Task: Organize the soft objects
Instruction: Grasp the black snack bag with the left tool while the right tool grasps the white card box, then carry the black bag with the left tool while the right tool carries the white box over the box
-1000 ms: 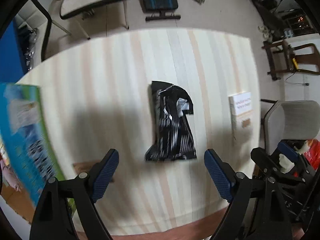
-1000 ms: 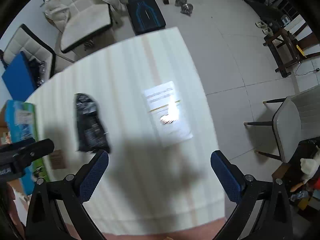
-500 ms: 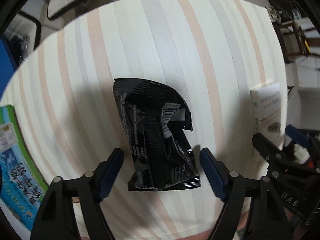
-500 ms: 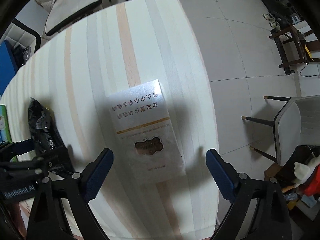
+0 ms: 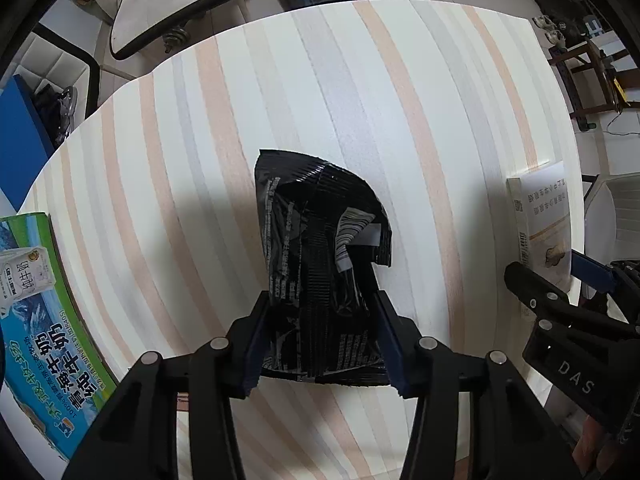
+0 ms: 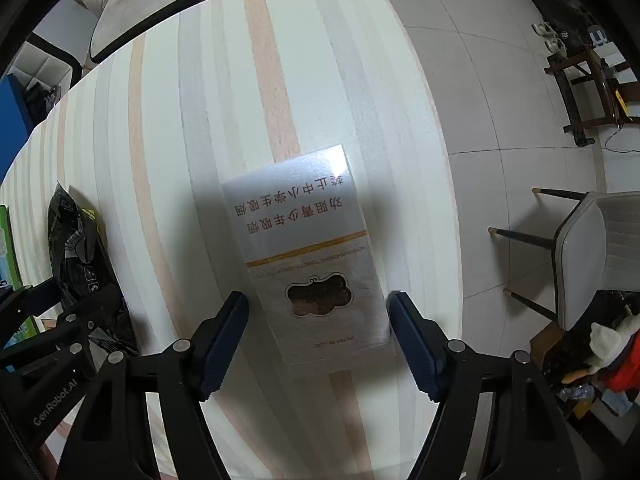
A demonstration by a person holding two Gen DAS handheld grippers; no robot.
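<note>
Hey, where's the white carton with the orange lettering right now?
The white carton lies flat on the striped table near its right edge, between the closing jaws of the right gripper, with the black packet off to its left.

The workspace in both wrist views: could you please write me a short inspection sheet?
Surface: striped table, lit, partly shadowed.
Job's things: black foil packet lying crumpled; white box lying flat.
Clutter: green milk carton box at table edge.
Grippers: left gripper closing, pads against the packet; right gripper closing around the box, gaps both sides.
Cables: one on the floor by the wooden rack.
Surroundings: tiled floor, chair, dumbbells.
</note>
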